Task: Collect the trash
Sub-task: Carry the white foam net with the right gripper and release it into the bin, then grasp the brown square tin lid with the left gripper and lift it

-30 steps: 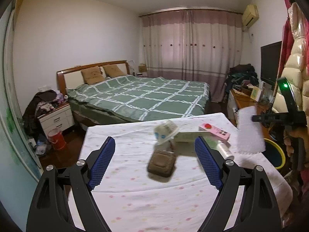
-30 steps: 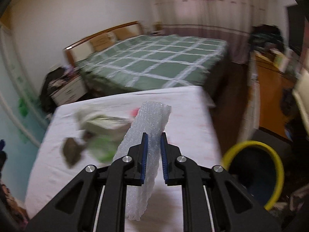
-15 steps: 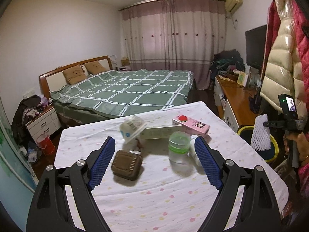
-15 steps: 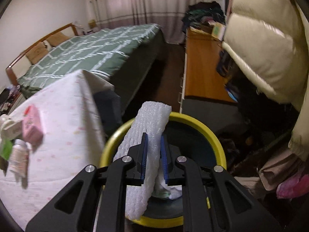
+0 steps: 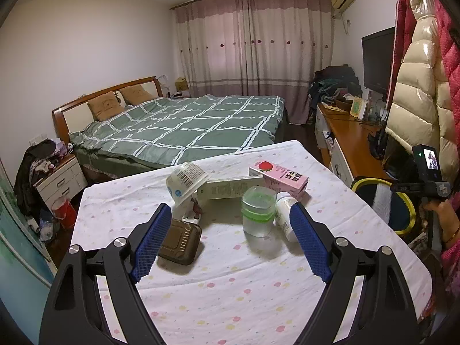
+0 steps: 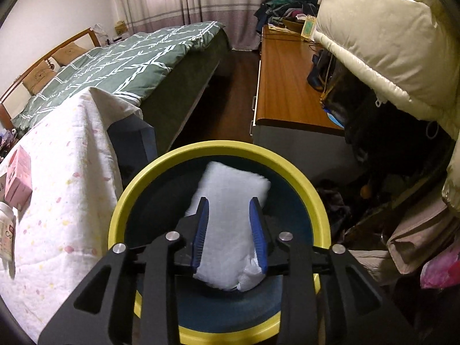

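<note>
Left wrist view: the left gripper (image 5: 230, 244) holds its jaws wide over the desk (image 5: 230, 293), gripping nothing; its left pad partly hides the brown tray (image 5: 181, 243), and the clear cup (image 5: 257, 211) stands between them.

Right wrist view: the right gripper (image 6: 230, 233) has its jaws opening over the yellow-rimmed bin (image 6: 172, 158); the white foam sheet (image 6: 230, 201), blurred, lies between them, its lower end hidden.
</note>
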`<state>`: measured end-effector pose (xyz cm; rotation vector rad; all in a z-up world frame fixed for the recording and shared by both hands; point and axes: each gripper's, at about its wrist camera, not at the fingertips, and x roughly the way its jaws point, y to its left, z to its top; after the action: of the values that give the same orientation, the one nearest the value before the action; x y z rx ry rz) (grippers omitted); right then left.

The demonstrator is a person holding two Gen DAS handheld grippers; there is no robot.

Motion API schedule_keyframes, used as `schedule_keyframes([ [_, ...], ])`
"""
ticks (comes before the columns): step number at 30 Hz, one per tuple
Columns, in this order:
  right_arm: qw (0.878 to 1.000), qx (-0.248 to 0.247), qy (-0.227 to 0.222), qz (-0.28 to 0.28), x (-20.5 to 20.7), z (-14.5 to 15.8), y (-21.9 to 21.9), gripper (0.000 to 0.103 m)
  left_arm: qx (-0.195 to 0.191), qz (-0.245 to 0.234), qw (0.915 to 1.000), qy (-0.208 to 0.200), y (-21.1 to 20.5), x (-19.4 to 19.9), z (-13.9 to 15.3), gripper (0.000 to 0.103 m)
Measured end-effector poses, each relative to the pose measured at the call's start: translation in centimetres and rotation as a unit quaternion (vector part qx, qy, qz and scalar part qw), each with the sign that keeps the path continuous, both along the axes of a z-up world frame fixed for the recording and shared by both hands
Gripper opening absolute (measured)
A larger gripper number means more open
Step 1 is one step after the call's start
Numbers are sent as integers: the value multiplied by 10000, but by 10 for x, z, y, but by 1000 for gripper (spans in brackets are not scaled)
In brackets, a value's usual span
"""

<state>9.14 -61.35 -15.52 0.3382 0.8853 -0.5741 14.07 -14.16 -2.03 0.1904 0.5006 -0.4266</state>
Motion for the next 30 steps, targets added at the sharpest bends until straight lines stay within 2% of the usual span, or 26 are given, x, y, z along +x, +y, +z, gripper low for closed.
schedule_keyframes([
  [11,9996,76,-126,235,-1,6,23,30,147,459,9988,104,36,18,-12,83],
  [17,9992,136,-128,365,4,5,32,30,405,643,9956,549,56,57,-38,83],
  [22,9988,162,-102,446,7,4,38,31,666,470,9917,991,47,85,-70,83],
  [25,9987,169,-83,483,8,3,40,31,840,462,9890,1123,40,101,-86,83],
  [30,9984,196,-71,524,9,2,42,31,873,511,9853,1379,37,128,-105,83],
])
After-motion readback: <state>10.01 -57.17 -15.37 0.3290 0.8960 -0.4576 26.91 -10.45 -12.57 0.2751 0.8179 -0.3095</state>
